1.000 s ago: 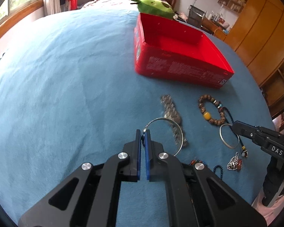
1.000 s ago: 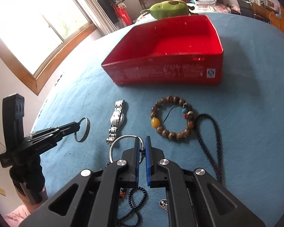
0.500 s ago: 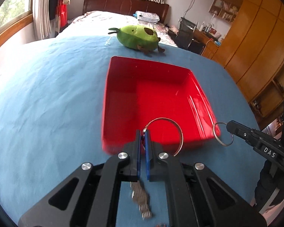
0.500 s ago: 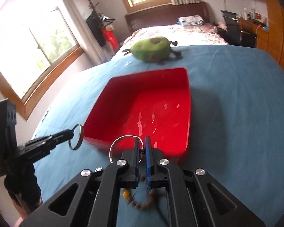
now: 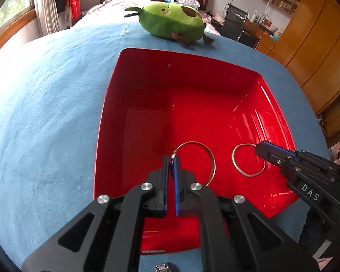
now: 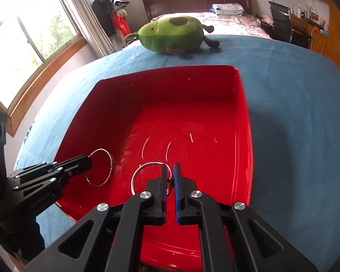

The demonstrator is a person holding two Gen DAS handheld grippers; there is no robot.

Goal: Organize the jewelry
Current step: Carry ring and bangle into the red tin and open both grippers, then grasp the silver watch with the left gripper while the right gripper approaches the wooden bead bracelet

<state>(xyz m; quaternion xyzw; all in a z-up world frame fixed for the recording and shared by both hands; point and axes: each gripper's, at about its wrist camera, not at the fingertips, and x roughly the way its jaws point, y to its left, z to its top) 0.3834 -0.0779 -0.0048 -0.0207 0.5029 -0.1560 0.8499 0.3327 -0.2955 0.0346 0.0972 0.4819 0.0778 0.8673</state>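
Fingers of both grippers were pinched on thin silver bangles. Left gripper (image 5: 171, 158) held the larger bangle (image 5: 212, 158) by its rim, ring fanning out right of the tips. Right gripper (image 6: 170, 170) held the smaller bangle (image 6: 136, 175), ring out to its left. Both hung over the open red box (image 5: 106, 117), inside its near wall, side by side and apart. Judged next: release straight down. Height above the floor was unclear; a watch band (image 5: 162, 267) was cut off at the bottom edge.
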